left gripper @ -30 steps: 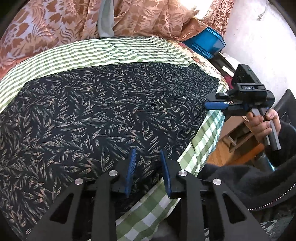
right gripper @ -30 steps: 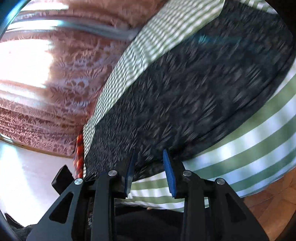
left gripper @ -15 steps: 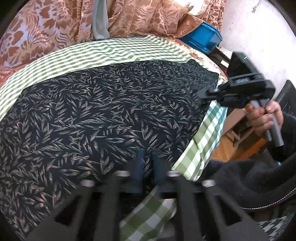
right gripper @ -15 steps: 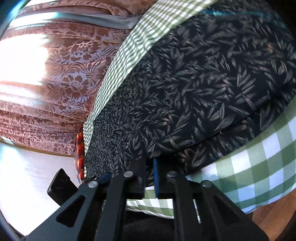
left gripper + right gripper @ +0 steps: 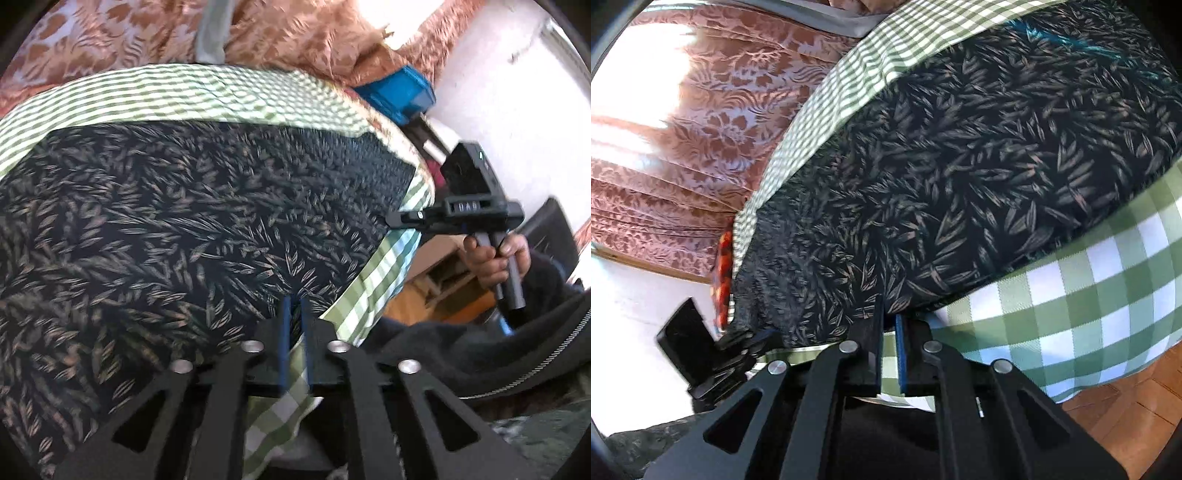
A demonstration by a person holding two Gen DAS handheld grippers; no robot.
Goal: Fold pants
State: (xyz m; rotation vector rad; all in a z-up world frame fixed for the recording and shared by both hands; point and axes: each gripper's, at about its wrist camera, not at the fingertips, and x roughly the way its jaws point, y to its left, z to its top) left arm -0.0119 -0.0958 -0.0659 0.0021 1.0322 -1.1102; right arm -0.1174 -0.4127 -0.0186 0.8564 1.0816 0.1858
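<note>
Pinches near hem of pants (image 5: 184, 229) in left claw (image 5: 293, 314), jaws narrow but opening, fabric between them. Does likewise with right claw (image 5: 888, 325), further right along the same hem. Leaves pants otherwise spread flat on cloth (image 5: 384, 273). Risks dropping the hem if jaws open wider before lifting. Risks dragging cloth along too, since checks show between pads. Risks a skewed fold if lifted unevenly.
</note>
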